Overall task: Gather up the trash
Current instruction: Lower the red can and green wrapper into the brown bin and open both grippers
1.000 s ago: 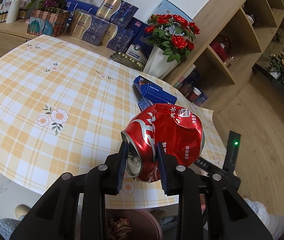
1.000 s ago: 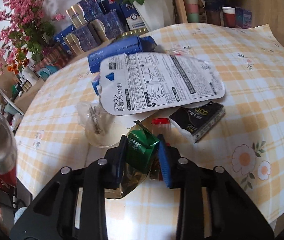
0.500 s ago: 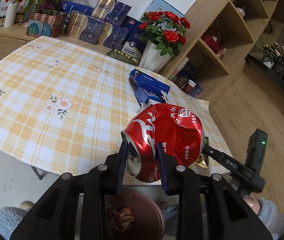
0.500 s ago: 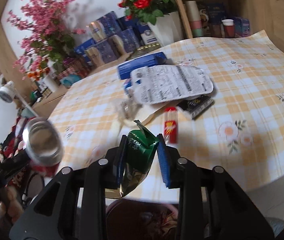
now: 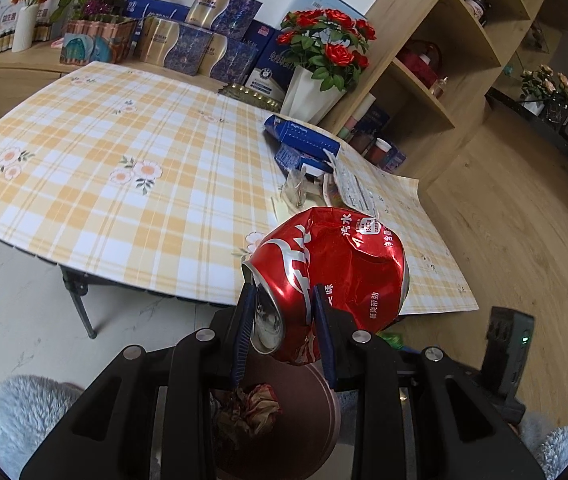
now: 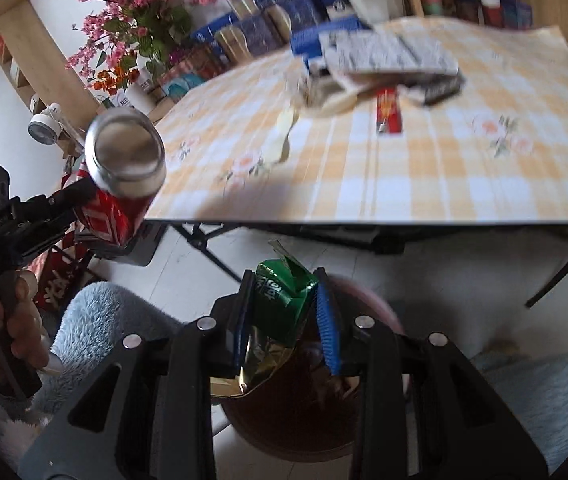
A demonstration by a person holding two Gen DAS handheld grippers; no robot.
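Observation:
My left gripper (image 5: 284,330) is shut on a crushed red soda can (image 5: 336,276) and holds it above a brown trash bin (image 5: 320,412) with crumpled paper inside. The can also shows in the right wrist view (image 6: 123,172). My right gripper (image 6: 286,314) is shut on a green foil wrapper (image 6: 279,308) above the same bin (image 6: 296,412). Trash lies on the checked table: a printed white pack (image 6: 388,52), a red packet (image 6: 388,114), a dark packet (image 6: 442,88), a blue box (image 5: 302,136) and a clear crumpled cup (image 5: 296,188).
A white vase of red roses (image 5: 316,76) and gift boxes (image 5: 203,40) stand behind the table. Wooden shelves (image 5: 444,60) rise at the right. The table's folding legs (image 5: 79,304) stand on the pale floor near the bin.
Both grippers have pulled back from the table and moved down over the bin, each still holding its item.

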